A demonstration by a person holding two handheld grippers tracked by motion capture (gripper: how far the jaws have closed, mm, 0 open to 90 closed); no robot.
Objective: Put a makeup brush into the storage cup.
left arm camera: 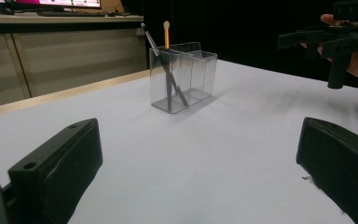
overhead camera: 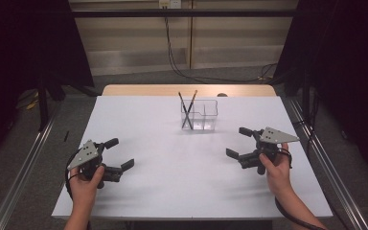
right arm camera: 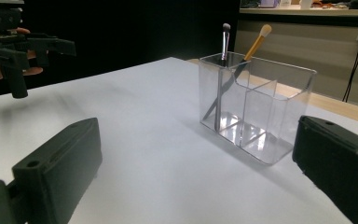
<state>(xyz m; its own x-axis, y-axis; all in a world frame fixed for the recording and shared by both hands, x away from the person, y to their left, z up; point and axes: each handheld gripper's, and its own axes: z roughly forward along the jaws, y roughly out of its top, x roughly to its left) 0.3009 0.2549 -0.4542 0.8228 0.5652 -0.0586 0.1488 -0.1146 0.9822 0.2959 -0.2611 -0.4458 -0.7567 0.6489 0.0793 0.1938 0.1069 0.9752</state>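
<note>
Both grippers, left gripper [overhead camera: 116, 154] and right gripper [overhead camera: 238, 142], hover with jaws spread and empty, well apart from the clear organizer [overhead camera: 200, 115] at the table's [overhead camera: 172, 191] far middle. Two makeup brushes [overhead camera: 187, 110] already stand crossed in its left compartment; seemingly nothing remains to load.

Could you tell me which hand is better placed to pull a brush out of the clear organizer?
Left, marginally: both brushes cross in the organizer's left compartment, on the left tool's side. Both tools are open and far off.
</note>
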